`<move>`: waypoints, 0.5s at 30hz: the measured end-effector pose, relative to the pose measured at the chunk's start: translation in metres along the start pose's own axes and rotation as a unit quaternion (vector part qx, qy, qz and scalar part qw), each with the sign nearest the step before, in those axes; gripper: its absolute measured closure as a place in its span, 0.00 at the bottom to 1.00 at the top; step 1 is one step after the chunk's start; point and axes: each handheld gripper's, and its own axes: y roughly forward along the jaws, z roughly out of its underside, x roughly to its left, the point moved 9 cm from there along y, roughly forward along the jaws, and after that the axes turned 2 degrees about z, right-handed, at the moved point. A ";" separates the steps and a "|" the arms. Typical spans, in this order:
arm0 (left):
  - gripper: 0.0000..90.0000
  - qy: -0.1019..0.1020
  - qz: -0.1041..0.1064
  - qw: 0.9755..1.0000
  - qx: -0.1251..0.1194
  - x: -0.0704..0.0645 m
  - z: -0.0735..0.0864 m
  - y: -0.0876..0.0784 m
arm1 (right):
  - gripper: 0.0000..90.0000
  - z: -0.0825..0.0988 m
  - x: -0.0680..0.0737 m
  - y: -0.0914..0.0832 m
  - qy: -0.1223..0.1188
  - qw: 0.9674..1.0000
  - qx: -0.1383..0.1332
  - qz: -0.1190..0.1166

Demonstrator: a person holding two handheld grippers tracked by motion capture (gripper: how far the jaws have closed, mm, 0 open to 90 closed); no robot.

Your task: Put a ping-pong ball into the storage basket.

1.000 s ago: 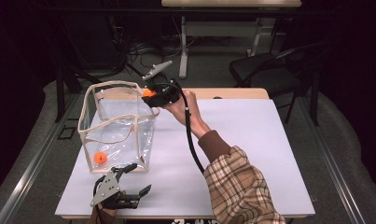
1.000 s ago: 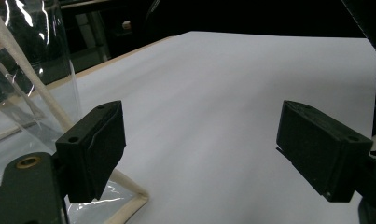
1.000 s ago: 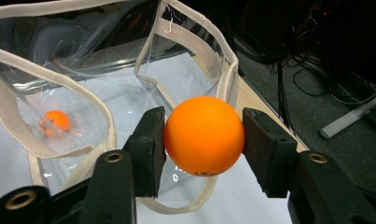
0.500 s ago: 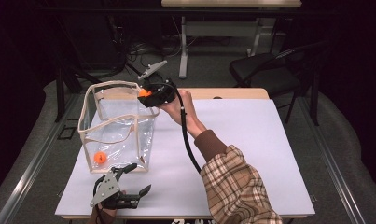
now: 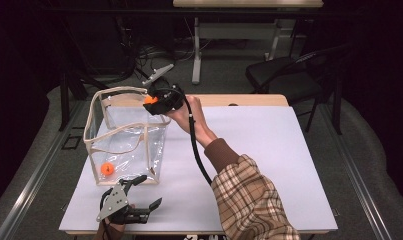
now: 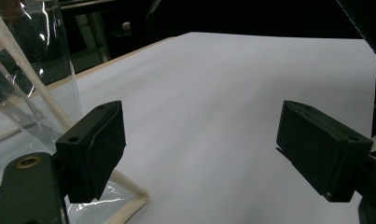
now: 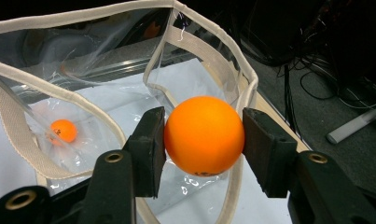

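- Jaws of the left gripper point(image 5: 139, 196) stand wide apart with nothing between them, low on the table point(image 5: 269, 150) beside the clear bag point(image 5: 124, 145).
- Bag holds one orange ball point(image 5: 107, 169) on its floor.
- Right gripper point(image 7: 202, 140) has its jaws clamped on a second orange ball point(image 7: 204, 135), above the bag's rim.

Right tongs point(image 5: 151, 100) raised, jaws clamped, left tongs point(image 5: 144, 192) low, jaws apart

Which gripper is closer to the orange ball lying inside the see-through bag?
Left. The left gripper rests on the table just in front of the bag, near its ball. The right gripper is up at the bag's far rim, holding another ball.
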 end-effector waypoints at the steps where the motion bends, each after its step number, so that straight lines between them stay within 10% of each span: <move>1: 0.17 0.000 0.000 1.000 0.000 0.000 0.000 0.000 | 0.56 -0.001 0.001 0.001 -0.003 1.000 0.000 -0.001; 15: 0.17 -0.001 0.000 1.000 -0.001 0.000 0.000 -0.001 | 0.56 -0.003 0.007 0.009 -0.005 1.000 0.006 -0.006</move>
